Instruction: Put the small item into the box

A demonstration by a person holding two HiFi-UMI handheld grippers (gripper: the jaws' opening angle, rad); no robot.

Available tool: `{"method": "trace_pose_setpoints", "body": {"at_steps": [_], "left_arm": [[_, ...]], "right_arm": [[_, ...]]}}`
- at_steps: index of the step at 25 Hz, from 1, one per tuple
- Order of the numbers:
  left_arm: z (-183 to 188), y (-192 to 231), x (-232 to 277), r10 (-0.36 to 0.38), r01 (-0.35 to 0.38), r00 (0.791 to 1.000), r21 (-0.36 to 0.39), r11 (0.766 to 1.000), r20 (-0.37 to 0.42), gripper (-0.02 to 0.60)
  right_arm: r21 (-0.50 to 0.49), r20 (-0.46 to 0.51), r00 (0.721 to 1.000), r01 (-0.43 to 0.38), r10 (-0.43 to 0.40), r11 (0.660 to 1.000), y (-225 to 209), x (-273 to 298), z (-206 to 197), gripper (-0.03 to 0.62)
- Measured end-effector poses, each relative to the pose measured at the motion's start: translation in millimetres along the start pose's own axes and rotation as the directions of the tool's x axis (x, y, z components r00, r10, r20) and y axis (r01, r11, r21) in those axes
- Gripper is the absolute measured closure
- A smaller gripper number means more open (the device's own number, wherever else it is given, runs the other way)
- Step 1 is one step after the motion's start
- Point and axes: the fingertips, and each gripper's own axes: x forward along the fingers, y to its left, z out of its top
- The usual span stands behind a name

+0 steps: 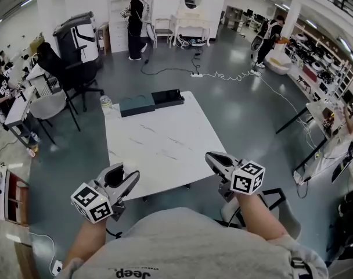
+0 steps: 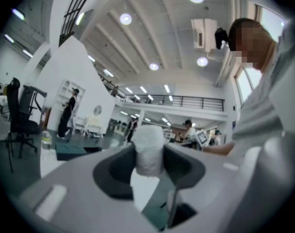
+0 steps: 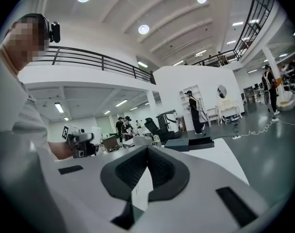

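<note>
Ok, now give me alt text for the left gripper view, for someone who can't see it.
Close up, the left gripper holds a small white item upright between its jaws. Beyond it are a white table with a dark box at its far end, and a large bright hall where a person stands.

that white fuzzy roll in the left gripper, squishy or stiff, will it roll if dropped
The small white fuzzy cylinder looks soft and light, likely compressing slightly under the left gripper. Its rounded shape may roll if laid sideways; probably not fragile.
</note>
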Motion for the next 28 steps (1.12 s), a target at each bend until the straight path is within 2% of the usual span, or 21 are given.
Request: {"method": "trace_pose_setpoints", "body": {"at_steps": [11,19,28], "left_arm": [[13.6,96.9,-26.5,-0.009,0.009,1.0,-0.03,1.0,0.007,0.402],[16.9,134.7,-34.1,0.011,-0.01,1.0,-0.045,0.999,0.005,0.402],[15.1,145.2,-19.6,0.034,-0.034,0.999,-0.053,0.998,-0.008,0.402]], "right_arm": [[-0.012,-0.032,0.999,0.031,-0.031,0.999,5.5,93.6,12.9,0.588],[-0.008,-0.048,0.998,0.036,-0.036,0.999,-1.6,127.4,17.8,0.588],[0.021,-0.057,0.998,0.02,-0.018,1.0,-23.6,136.7,9.7,0.588]]}}
